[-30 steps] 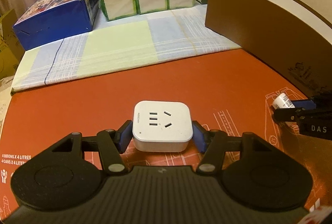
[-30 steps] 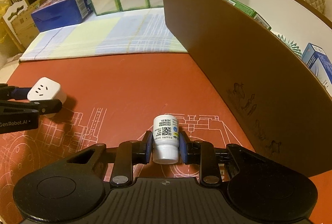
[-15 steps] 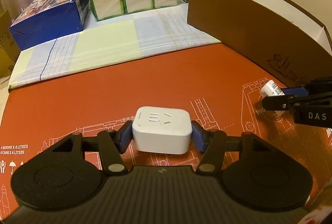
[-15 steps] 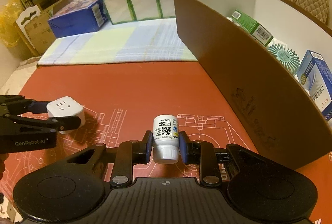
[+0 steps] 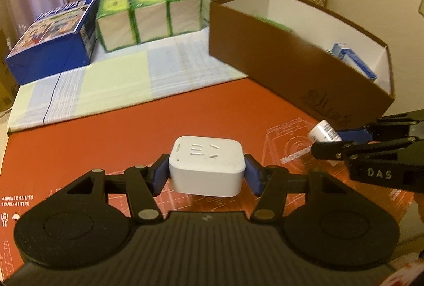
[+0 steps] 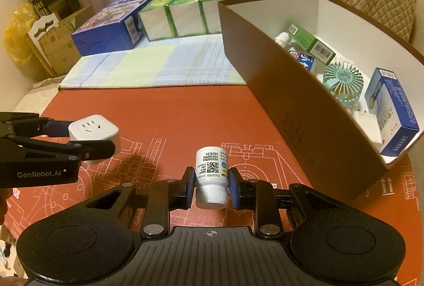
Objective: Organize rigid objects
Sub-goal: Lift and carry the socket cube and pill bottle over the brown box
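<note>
Brown box, right of frame: open-topped, already holding cartons and a fan. Socket adapter, lower centre: rigid smooth plastic, light; left tool pinches its flat sides, lifted off the red counter. Pill bottle, lower centre: small, hard, likely slippery; right tool pinches the body above the cap.

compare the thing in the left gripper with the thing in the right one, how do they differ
The left gripper holds a white socket adapter, a squat rounded cube with plug slots on top; the right gripper holds a white pill bottle, a narrow cylinder bearing a printed QR label. The adapter sits level; the bottle lies cap toward the camera. Both are white, clamped by blue pads, lifted above the red mat.
</note>
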